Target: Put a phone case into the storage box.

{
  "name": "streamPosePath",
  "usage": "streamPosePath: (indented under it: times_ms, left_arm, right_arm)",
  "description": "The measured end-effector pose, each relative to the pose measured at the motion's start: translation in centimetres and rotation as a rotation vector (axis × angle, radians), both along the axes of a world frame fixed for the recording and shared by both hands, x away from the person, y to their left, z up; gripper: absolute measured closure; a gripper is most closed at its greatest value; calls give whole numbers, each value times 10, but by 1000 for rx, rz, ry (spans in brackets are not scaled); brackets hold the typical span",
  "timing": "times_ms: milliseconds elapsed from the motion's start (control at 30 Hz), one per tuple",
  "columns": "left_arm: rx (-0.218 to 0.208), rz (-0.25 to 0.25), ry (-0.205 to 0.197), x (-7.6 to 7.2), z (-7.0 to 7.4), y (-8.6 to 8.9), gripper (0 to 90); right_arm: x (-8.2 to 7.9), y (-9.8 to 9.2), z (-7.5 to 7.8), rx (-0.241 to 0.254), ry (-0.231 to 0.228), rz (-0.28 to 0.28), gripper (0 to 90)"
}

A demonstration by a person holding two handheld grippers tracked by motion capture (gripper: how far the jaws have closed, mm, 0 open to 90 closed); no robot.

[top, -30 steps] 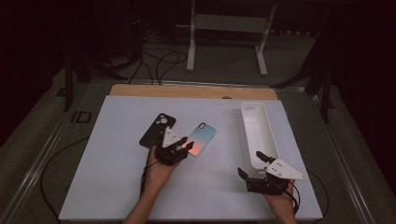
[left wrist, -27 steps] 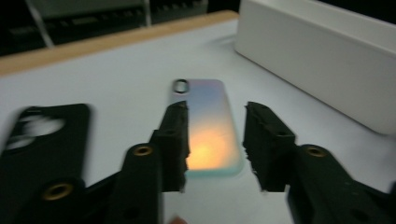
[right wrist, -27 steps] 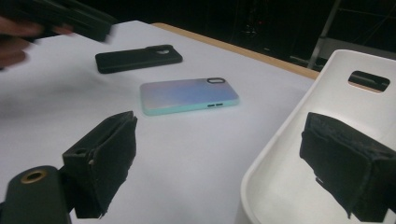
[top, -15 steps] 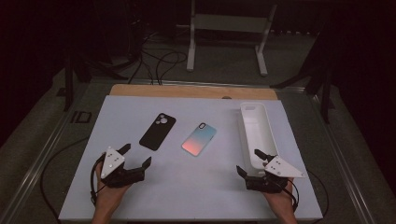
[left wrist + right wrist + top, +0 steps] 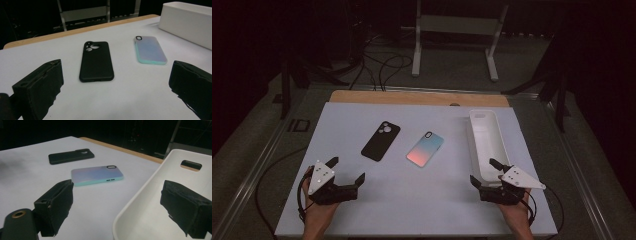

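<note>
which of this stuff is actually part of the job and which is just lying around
In the job: black phone case, pastel phone case, white tray, left gripper and right gripper, both open.

Lying about: cables and a metal stand beyond the table.

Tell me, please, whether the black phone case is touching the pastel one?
Apart. The high view shows bare white table between the black phone case and the pastel case; the left gripper view shows that gap too.

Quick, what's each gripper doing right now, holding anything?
Left gripper: open, holding nothing; jaws have just been opening.
Right gripper: open, holding nothing.
</note>
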State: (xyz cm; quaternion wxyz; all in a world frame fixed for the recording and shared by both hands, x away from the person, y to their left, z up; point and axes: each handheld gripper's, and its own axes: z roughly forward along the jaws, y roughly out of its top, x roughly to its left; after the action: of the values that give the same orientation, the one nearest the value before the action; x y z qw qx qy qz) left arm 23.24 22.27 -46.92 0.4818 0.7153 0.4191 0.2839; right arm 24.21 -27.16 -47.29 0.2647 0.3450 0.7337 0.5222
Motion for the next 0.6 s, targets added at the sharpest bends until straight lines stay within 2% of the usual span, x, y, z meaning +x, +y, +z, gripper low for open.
streamPosePath:
  times_ms: [167,300,433,500,600]
  left_arm:
    - [29,-4,25,5,-1,-2,0]
    - [24,-13,56,11,2,-4,0]
    - [36,-20,100,24,7,-17,0]
    - [45,-32,135,32,7,-25,0]
    - [86,-44,170,48,4,-38,0]
  right_arm:
    - [2,-2,-1,-2,6,-18,93]
    - [5,-2,0,-1,12,-13,91]
    - [7,1,2,-2,10,-13,86]
    - [7,2,2,-5,13,-11,86]
    - [8,3,2,-8,9,-11,86]
